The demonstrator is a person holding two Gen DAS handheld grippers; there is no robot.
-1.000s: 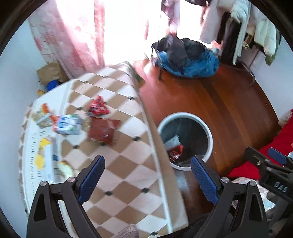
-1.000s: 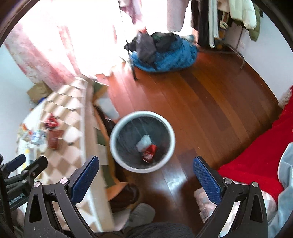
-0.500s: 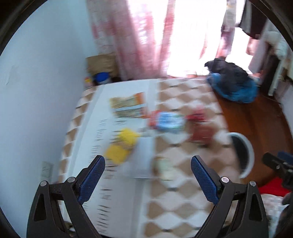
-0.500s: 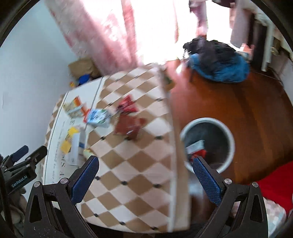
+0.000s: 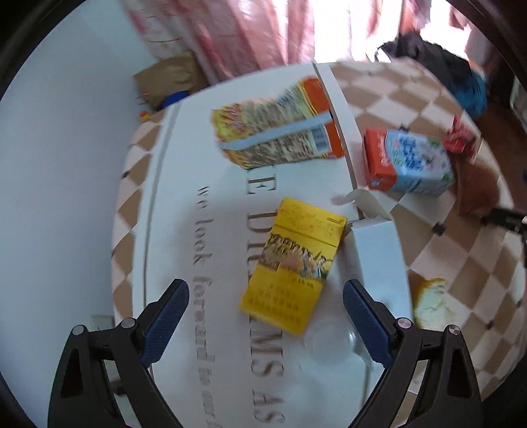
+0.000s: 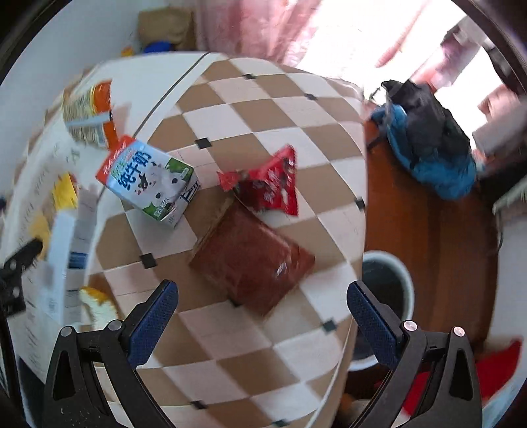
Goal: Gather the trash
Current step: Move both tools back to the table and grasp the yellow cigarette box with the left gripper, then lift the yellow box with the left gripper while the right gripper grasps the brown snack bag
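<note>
Trash lies on a checked tablecloth. In the left wrist view a yellow box [image 5: 294, 263] sits just ahead of my open left gripper [image 5: 265, 321], between its fingers' line, with a white carton [image 5: 378, 253], an orange snack bag [image 5: 280, 131] and a milk carton [image 5: 408, 161] beyond. In the right wrist view my open right gripper [image 6: 262, 324] hovers above a dark red pouch [image 6: 253, 260]; a red wrapper [image 6: 270, 184] and the milk carton [image 6: 148, 177] lie farther off. The white bin [image 6: 388, 289] stands on the floor at the table's right.
A yellow-white crumpled scrap [image 5: 428, 303] and a clear lid [image 5: 329, 342] lie near the left gripper. A blue and black clothes heap [image 6: 428, 145] sits on the wooden floor [image 6: 438, 240]. A brown paper bag [image 5: 168, 79] stands by the pink curtain [image 5: 247, 29]. Red fabric [image 6: 500, 362] shows at lower right.
Both grippers have swung from the bin toward the table and come closer to it. The left now faces the yellow box, the right the dark red pouch. Both stay open.
</note>
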